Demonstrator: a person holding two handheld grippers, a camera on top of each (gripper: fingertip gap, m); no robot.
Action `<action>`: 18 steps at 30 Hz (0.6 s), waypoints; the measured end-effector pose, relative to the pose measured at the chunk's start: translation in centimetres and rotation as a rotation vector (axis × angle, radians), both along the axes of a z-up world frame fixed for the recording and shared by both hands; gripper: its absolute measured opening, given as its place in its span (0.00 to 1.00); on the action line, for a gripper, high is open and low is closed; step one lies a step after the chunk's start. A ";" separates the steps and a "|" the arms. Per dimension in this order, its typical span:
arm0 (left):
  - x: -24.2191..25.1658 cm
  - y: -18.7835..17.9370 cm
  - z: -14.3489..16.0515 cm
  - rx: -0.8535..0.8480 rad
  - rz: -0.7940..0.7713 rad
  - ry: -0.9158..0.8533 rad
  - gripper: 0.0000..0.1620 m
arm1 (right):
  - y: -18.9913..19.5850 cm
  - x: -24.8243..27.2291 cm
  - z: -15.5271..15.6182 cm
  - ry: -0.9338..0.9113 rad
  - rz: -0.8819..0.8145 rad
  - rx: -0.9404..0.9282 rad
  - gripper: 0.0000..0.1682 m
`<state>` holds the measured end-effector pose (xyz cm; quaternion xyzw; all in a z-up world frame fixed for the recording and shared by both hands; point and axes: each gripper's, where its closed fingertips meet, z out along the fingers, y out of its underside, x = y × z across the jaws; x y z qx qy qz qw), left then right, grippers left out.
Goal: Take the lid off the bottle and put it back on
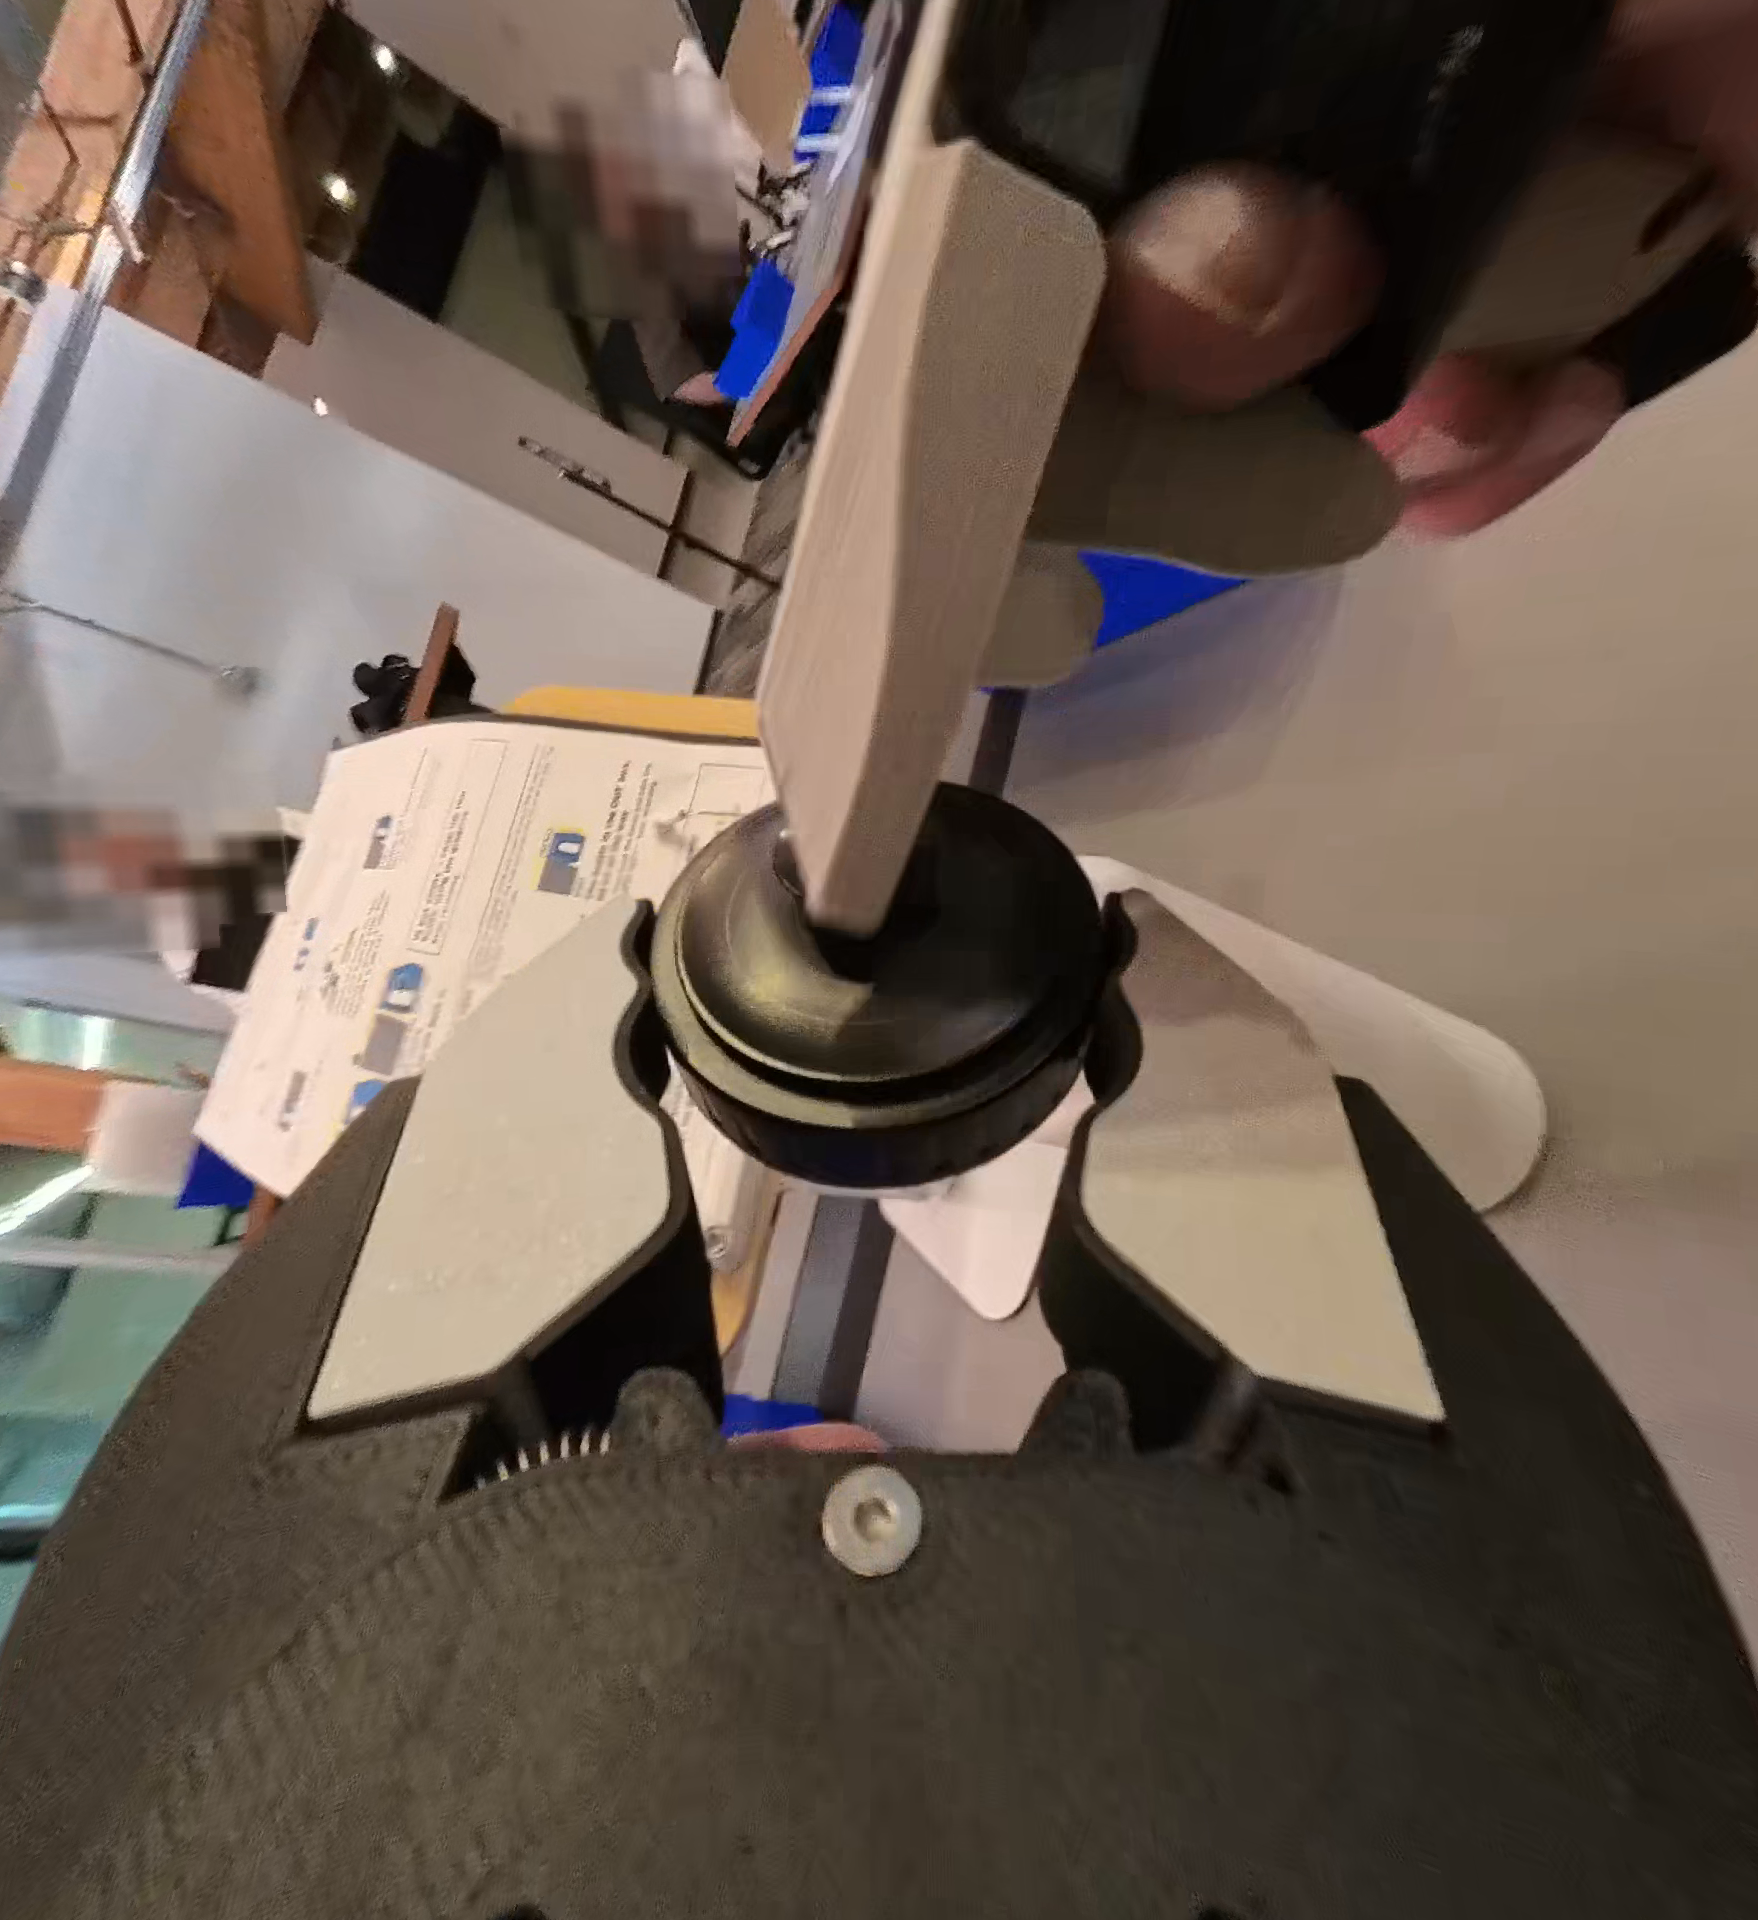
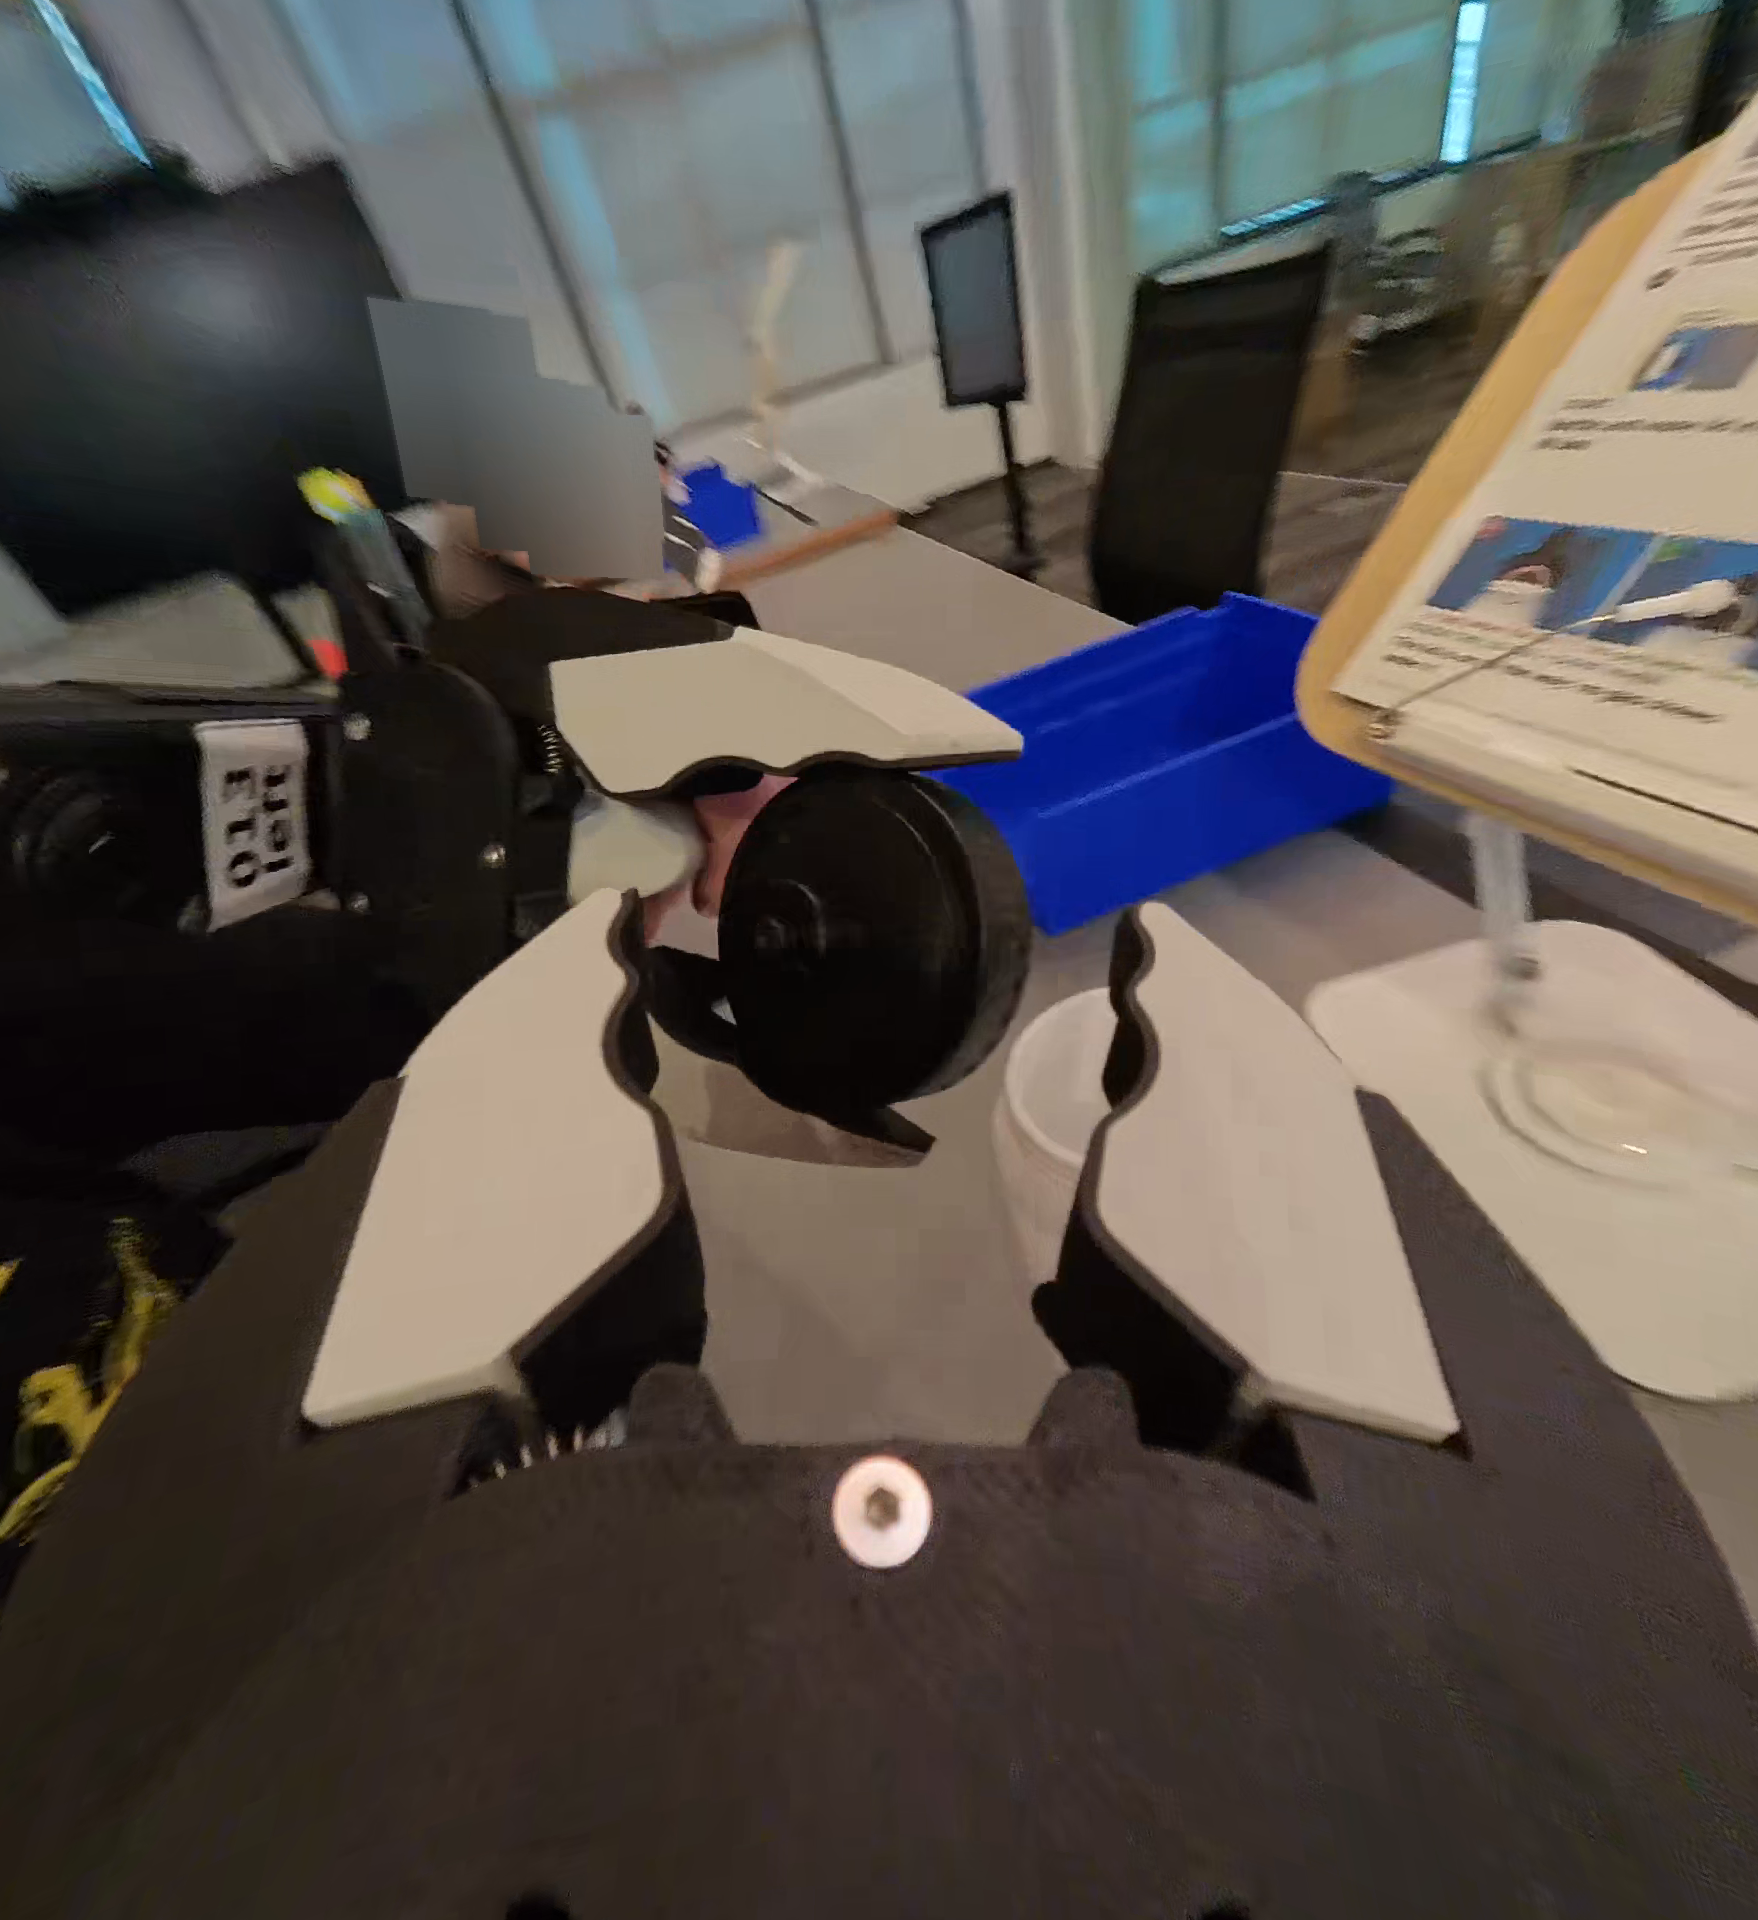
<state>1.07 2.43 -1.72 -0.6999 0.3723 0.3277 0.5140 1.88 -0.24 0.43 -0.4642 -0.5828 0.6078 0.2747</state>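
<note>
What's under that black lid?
Under the black lid, a thin strip of white bottle shows. The lid and left tongs cover the rest.

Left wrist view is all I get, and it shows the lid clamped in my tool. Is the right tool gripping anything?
Observer: No. The right tool is open with nothing between its fingers. The black lid sits just past its tips, held by the left tool.
Operator: Where's the bottle mouth?
Observer: The white bottle stands upright and uncapped on the table, below and right of the lid and partly behind the right tool's finger.
Operator: What's that blue patch behind?
Observer: An open blue bin resting on the table beyond the lid.
</note>
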 end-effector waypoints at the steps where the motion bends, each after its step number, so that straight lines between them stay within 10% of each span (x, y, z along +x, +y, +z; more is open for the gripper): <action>1: -0.1 0.2 0.0 0.007 0.023 0.030 0.49 | -0.1 -0.1 -0.1 -0.025 -0.040 0.044 0.52; 18: -0.2 1.1 -0.7 -0.015 0.217 0.273 0.49 | -0.3 -2.6 -3.4 -0.149 -0.127 0.172 0.49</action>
